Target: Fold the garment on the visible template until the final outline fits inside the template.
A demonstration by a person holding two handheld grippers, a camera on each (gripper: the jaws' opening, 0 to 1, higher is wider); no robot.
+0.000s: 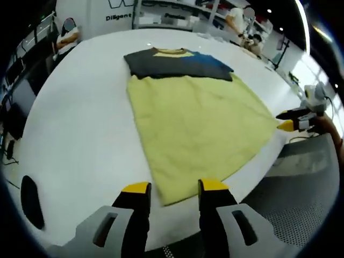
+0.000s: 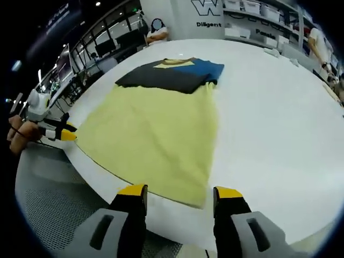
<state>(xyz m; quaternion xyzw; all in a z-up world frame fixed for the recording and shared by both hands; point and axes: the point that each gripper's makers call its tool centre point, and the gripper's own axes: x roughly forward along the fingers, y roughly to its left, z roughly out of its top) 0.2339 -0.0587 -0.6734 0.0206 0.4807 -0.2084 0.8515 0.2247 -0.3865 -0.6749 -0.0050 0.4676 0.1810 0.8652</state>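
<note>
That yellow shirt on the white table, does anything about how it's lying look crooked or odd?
Yes. The shirt lies askew: its hem corner reaches the table edge near the left gripper, and its dark sleeves are folded across the top. No template outline is discernible.

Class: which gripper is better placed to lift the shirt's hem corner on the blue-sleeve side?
Right gripper: its open jaws frame that corner of the yellow, charcoal and blue T-shirt; the left gripper sits at the opposite hem corner.

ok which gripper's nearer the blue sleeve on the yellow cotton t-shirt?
Right. The right gripper sits at the hem corner on the same side edge as the blue sleeve. The left gripper is at the opposite hem corner, on the dark grey sleeve side.
</note>
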